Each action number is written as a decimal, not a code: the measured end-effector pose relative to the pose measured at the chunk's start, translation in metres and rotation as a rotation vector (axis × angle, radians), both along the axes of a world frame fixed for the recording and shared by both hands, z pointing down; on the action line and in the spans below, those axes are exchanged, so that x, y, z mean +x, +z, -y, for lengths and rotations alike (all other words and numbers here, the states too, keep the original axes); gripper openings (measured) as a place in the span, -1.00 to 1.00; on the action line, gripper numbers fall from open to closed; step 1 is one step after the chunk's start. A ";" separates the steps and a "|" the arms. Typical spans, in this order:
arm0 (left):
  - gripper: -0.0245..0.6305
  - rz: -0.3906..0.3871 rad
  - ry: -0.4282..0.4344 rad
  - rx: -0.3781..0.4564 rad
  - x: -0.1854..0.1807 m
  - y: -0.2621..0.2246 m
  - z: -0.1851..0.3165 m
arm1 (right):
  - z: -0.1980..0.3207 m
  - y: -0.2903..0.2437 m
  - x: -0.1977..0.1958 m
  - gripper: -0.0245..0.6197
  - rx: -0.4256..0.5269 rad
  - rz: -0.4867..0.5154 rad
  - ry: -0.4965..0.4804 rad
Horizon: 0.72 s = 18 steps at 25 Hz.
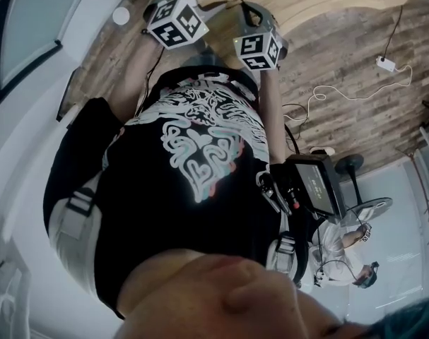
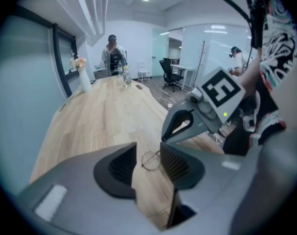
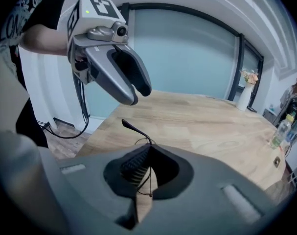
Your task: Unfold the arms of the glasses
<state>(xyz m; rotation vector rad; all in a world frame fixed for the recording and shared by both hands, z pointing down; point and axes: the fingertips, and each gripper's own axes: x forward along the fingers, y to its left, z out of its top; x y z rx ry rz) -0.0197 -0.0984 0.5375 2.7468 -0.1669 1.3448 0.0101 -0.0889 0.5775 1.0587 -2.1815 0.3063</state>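
Head view: our black printed shirt (image 1: 200, 154) fills the frame under two marker cubes (image 1: 175, 21).

Left gripper view: our left gripper (image 2: 148, 156) stands open around the glasses (image 2: 149, 161). A vase (image 2: 84, 81) on the table (image 2: 99, 116) holds flowers (image 2: 78, 62).

Right gripper view: our right gripper (image 3: 147, 166) is pinched on the glasses' wire frame above the table, one arm sticking up.

Grey left hand-held gripper (image 3: 138, 95), dark-rimmed glasses (image 2: 150, 160), pale wood-grain table (image 3: 212, 126), black-and-white shirt (image 1: 200, 154).
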 end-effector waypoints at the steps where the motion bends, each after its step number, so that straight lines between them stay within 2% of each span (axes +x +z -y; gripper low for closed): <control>1: -0.57 -0.028 0.004 0.003 0.003 -0.002 0.004 | -0.002 0.000 0.004 -0.93 0.002 0.020 0.008; 3: -0.57 -0.044 0.028 -0.012 0.004 0.003 0.008 | -0.008 0.000 0.011 -0.93 0.004 0.067 0.019; 8: -0.57 0.153 0.243 0.037 0.002 0.045 -0.001 | -0.017 -0.001 0.015 -0.93 0.018 0.234 0.061; 10: -0.58 0.193 0.324 0.038 0.007 0.056 -0.011 | -0.020 -0.006 0.013 -0.93 0.036 0.273 0.051; 18: -0.58 0.231 0.563 0.048 0.033 0.077 -0.046 | -0.030 -0.016 0.002 -0.93 0.074 0.323 0.012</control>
